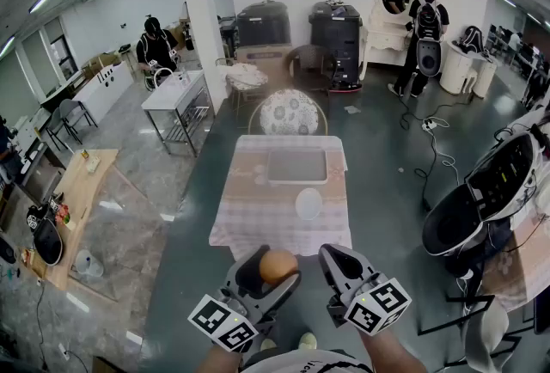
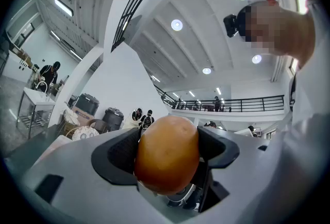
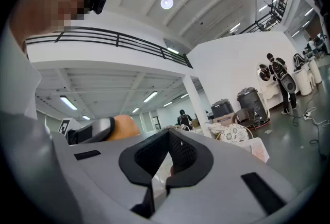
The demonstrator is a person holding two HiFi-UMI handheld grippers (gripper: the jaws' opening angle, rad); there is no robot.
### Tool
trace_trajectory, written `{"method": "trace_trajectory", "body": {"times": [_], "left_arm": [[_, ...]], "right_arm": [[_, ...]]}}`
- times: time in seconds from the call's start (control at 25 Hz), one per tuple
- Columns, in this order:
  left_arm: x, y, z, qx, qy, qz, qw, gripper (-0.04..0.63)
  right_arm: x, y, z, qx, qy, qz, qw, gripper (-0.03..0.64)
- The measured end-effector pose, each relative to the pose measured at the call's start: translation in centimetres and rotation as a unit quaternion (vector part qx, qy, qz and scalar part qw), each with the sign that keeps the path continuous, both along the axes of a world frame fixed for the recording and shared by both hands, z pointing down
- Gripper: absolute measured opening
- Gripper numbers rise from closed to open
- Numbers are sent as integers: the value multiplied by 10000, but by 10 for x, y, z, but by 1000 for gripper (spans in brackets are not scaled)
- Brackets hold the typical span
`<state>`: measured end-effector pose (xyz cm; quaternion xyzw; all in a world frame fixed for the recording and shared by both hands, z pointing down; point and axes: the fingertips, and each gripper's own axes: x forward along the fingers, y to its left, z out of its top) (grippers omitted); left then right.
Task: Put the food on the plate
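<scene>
The left claw (image 1: 271, 274) is clamped on a round orange-brown food item (image 2: 167, 158). Both dark pads press against its sides, and the item bulges above and below them. The right claw (image 1: 335, 258) is held just beside the left one, with its jaws closed together and empty. In the head view both claws hang in front of the near edge of the worktop (image 1: 249, 225), which is covered by a pale checked cloth. The food item is apart from the white round plate (image 1: 308, 204), which lies on the cloth toward the near right. Bare cloth separates the plate from the near edge. Just behind the plate lies a grey rectangular tray (image 1: 297, 166). A round-backed chair with a patterned cushion (image 1: 289, 113) stands at the far end of the worktop. Farther back stand a white pillar (image 1: 199, 10), two black machines (image 1: 340, 40) and a person in dark clothing (image 1: 427, 23).
</scene>
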<state>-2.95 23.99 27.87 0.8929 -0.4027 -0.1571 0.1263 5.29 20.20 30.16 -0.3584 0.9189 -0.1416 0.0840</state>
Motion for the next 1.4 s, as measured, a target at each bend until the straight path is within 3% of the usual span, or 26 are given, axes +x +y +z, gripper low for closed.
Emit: {"method": "trace_trajectory", "body": {"times": [0.4,0.88,1.4], "left_arm": [[20,-4,-2,32,-64,15,10000,360],[30,-21,14,-116,-371,-114,9992,360],[38,-99,49,-329,-542,29,9980,360]], "right_arm": [[17,-2,-3,73,13,-46,10000,14],[44,-12,-4,-32,-430,22,9991,15],[45,-79,17,-204,-349,188,9990,15]]}}
